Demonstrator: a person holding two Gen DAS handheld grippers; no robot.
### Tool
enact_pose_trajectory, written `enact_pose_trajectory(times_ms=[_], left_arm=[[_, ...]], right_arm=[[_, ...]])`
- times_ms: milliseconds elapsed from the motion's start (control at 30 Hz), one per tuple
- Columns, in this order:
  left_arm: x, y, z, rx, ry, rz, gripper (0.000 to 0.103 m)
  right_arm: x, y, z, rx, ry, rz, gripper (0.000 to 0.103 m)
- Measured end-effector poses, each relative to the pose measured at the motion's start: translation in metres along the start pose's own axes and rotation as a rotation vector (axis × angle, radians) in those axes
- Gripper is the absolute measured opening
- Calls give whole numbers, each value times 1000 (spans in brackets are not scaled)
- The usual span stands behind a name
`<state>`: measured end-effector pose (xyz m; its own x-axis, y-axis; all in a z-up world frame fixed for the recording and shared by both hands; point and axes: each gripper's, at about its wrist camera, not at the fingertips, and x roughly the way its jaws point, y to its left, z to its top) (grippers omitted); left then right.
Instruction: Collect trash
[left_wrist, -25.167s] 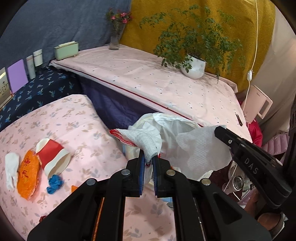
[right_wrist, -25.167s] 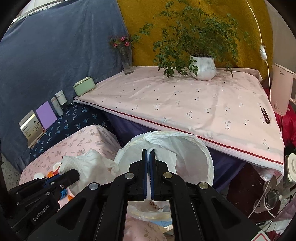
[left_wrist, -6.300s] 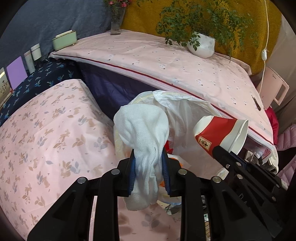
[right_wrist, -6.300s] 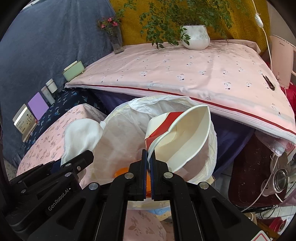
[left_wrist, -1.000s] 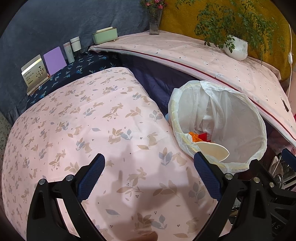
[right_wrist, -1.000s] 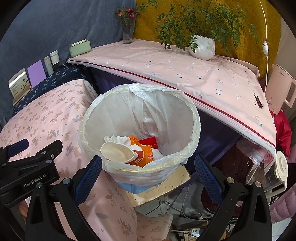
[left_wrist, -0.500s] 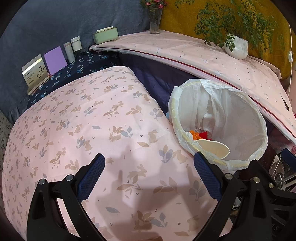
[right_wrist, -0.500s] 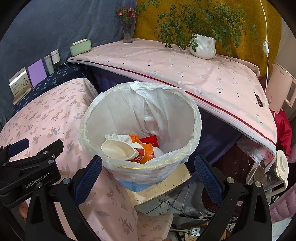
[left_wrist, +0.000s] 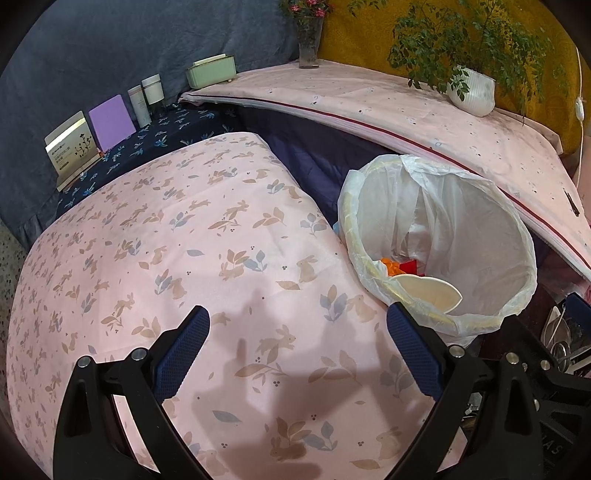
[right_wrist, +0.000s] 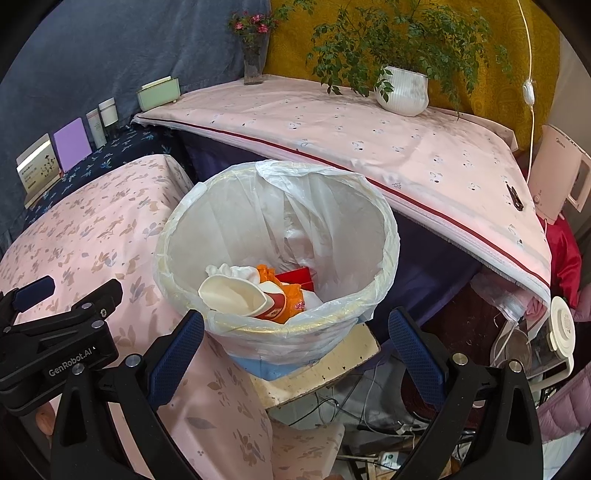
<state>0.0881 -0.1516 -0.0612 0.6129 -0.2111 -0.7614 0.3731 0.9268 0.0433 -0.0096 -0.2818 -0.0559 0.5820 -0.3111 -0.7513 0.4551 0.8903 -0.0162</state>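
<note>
Round bin lined with a white plastic bag (right_wrist: 384, 236), red-and-white paper cup (right_wrist: 243, 295) and orange wrapper (right_wrist: 291, 299) lying inside it, left gripper (left_wrist: 297, 341) beside the bin over pink rabbit-print cloth (left_wrist: 177, 236), fingers spread wide and empty, right gripper (right_wrist: 295, 341) in front of the bin, fingers spread wide and empty

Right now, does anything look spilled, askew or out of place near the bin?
Nothing stands out. The trash bin stands upright with the paper cup and wrappers inside, and no trash shows on the pink cloth.

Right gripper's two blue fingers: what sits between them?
In the right wrist view, the right gripper frames the lined trash bin, holding a paper cup.
</note>
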Motion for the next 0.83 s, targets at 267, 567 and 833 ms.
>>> enact_pose_trajectory(times_ms=[267, 567, 833], left_arm=[[-1, -1, 1, -1, 0, 1, 92], [1, -2, -2, 4, 5, -5, 92], [1, -2, -5, -1, 5, -8, 92]], right_arm=[[0, 0, 0, 1, 0, 1, 96], [1, 0, 0, -2, 1, 1, 96], [0, 0, -1, -2, 2, 0, 96]])
